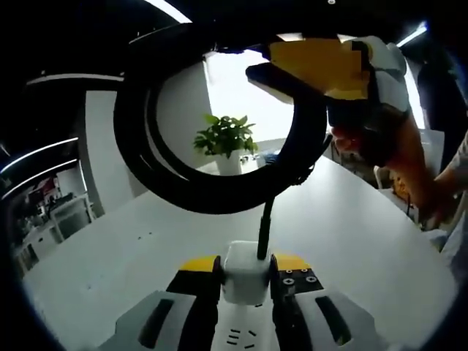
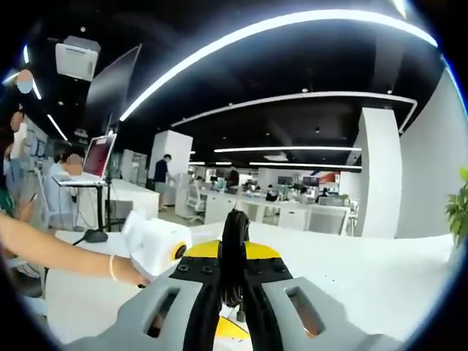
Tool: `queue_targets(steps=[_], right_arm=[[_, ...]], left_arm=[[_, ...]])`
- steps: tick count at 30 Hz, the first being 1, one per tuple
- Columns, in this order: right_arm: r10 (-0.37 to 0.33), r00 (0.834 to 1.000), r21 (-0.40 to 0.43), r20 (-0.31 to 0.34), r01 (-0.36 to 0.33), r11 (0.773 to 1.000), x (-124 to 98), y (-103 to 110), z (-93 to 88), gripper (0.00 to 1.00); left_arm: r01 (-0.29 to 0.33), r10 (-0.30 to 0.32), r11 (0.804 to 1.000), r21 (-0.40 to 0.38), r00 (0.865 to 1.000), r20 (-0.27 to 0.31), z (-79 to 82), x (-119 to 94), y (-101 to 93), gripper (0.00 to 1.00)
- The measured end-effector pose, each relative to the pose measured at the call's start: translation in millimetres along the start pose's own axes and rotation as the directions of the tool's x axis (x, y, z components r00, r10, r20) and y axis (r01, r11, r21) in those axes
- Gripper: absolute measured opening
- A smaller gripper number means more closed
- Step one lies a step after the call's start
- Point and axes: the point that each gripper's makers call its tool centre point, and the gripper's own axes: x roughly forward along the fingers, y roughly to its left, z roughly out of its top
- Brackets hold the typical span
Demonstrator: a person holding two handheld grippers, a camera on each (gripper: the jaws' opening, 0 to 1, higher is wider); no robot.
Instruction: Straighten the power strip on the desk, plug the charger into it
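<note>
White desk; power strip on it, potted plant at far edge

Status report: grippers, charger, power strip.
Left gripper shut on white charger, above power strip. Right gripper shut on black cable. Cable loop hangs overhead.

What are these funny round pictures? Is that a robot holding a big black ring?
No robot here. A person holds a grabbing tool in each hand, and each tool carries a small camera, so the pictures look round and bendy.

The left gripper view looks along the left gripper. Its jaws squeeze a white charger just above a white power strip on the white desk. The black ring is the charger's cable, looped up in the air. The right gripper holds it up high. A potted plant stands farther back.

The right gripper view looks along the right gripper, whose jaws pinch that black cable. The left gripper shows beside it, held by the person's hand.
</note>
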Motion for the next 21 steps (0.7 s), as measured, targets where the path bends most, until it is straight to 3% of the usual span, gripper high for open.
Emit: queue_targets(steps=[11, 21], right_arm=[[-0.002, 1.0, 0.0, -0.006, 0.002, 1.0, 1, 1, -4.8, 0.06], [0.002, 1.0, -0.055, -0.023, -0.004, 0.998, 3, 9, -6.3, 0.06]], left_arm=[[0.022, -0.022, 1.0, 0.017, 1.0, -0.002, -4.1, 2, 2.6, 0.25], [0.033, -0.032, 0.998, 0.048, 0.999, -0.006, -6.6, 1, 1.7, 0.25]])
